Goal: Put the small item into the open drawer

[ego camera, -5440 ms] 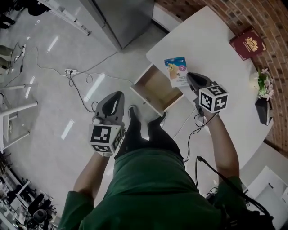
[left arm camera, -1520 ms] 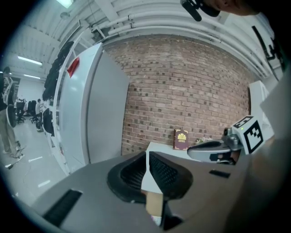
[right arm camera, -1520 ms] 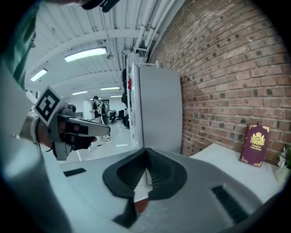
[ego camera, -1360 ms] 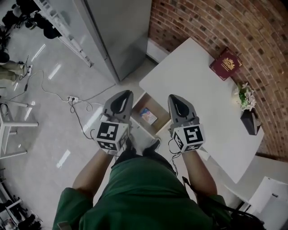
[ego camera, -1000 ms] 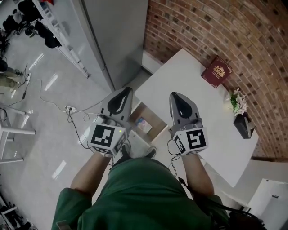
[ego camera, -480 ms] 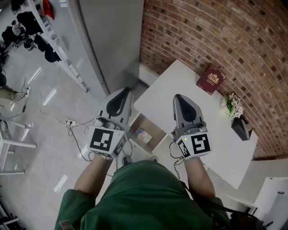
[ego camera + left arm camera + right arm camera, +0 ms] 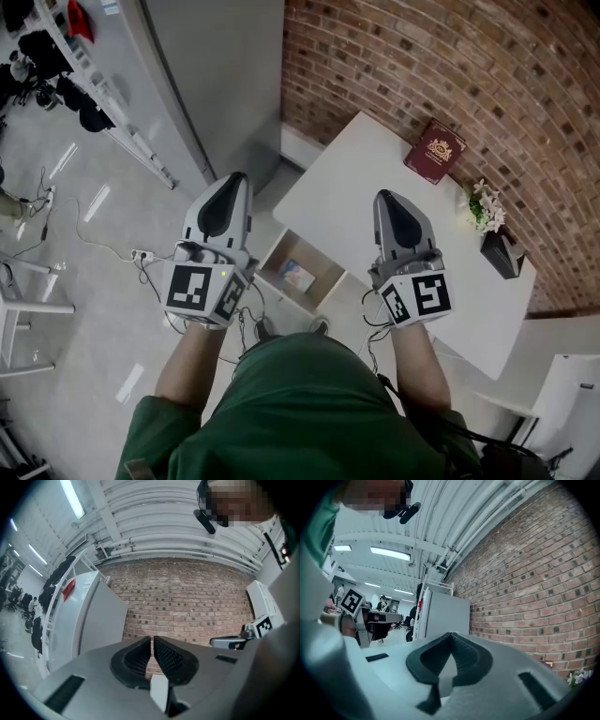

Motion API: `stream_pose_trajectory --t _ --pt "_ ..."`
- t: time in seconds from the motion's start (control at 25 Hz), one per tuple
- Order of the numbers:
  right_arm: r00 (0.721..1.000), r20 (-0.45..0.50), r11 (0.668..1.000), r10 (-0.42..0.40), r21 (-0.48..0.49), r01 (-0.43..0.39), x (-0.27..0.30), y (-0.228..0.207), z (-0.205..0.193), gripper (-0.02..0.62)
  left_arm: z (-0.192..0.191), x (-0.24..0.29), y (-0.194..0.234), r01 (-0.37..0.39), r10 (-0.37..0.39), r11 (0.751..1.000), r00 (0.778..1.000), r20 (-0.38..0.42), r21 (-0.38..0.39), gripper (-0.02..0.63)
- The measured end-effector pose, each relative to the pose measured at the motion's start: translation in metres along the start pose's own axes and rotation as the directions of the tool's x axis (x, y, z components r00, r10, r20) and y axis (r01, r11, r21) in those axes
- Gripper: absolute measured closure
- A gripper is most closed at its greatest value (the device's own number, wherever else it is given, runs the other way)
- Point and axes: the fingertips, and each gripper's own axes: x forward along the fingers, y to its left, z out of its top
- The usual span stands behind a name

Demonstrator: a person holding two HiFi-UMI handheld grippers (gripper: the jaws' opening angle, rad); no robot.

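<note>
I see a red brick wall [image 7: 469,66] at one o'clock, white table [image 7: 375,169], maroon book [image 7: 434,150], tan drawer [image 7: 328,277], green shirt [image 7: 300,412].

small item [image 7: 298,276]: table [image 7: 375,178] → drawer [image 7: 323,270] (now lying inside) | left claw [image 7: 233,178], right claw [image 7: 387,196]: raised higher

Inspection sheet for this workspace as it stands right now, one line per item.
Surface: white table, against the wall.
Job's things: small item lies inside the open drawer.
Clutter: red book and potted flowers along the table's far side.
Grippers: left tongs and right tongs both shut, holding nothing.
Cables: floor cable with a power strip.
Surroundings: brick wall, grey cabinet.
</note>
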Motion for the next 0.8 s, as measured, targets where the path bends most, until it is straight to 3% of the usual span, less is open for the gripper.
stream_pose_trajectory --t 0.8 --pt "0.999 -0.031 0.999 0.004 0.032 -0.003 0.009 -0.003 -0.010 0.592 -0.014 0.006 0.007 -0.008 0.007 1.000 1.000 -0.022 -0.021 0.586"
